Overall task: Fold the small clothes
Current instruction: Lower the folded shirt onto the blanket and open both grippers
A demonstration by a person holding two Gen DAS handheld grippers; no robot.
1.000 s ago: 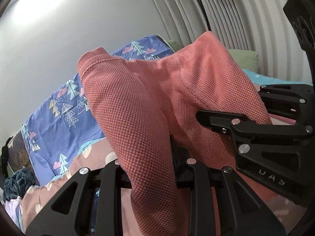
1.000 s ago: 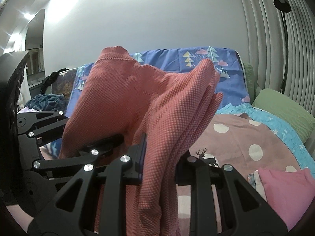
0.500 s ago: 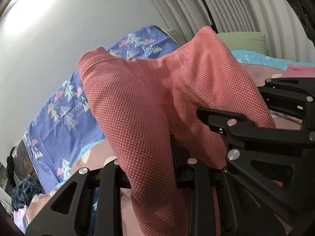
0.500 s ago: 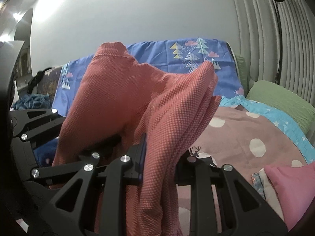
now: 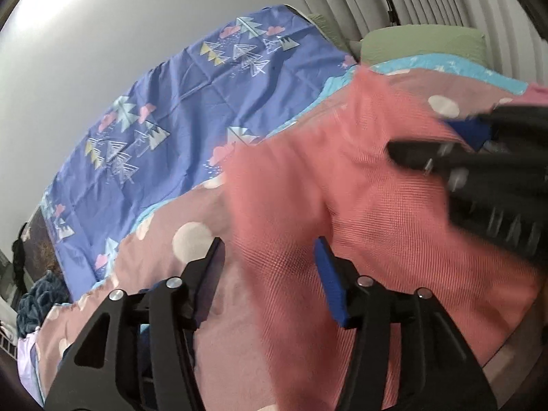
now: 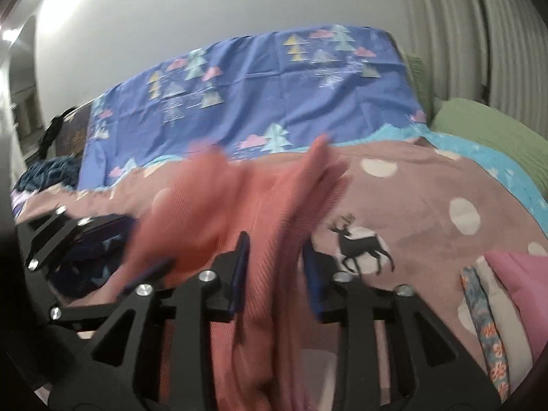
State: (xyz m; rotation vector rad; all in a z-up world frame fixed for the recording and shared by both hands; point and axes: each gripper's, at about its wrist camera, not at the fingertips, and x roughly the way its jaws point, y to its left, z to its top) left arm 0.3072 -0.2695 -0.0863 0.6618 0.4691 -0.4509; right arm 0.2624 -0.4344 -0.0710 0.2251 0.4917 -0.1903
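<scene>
Our left gripper (image 5: 270, 267) has its jaws opening, black fingers spread with blue pads facing each other, and the coral garment (image 5: 394, 226) runs down between them; we see a gap beside each pad, so the cloth looks loose rather than pinched. Our right gripper (image 6: 274, 270) is opening too, with a bunched fold of the same coral garment (image 6: 260, 205) passing between its blue-padded fingers, not pressed by either pad as far as the blur lets us tell.

In the left wrist view the garment spreads from between the fingers up and to the right, lying over the bedspread (image 5: 178, 294), and the right gripper (image 5: 479, 178) shows as a blurred black shape over its far side. In the right wrist view the left gripper (image 6: 99, 239) sits at the left edge, just beside the garment.

We see a waffle-like knit with a fine grid texture in the garment, soft and rumpled into ridges. That bedspread is dusty pink with pale dots and a black deer print (image 6: 359, 246), edged in turquoise. Behind it hangs a blue sheet (image 5: 191, 102) printed with trees and clouds. Green pillows (image 6: 489, 130) sit by ribbed curtains (image 6: 479, 34), and pink folded cloth (image 6: 517, 287) lies at the right. We can read no writing anywhere.
</scene>
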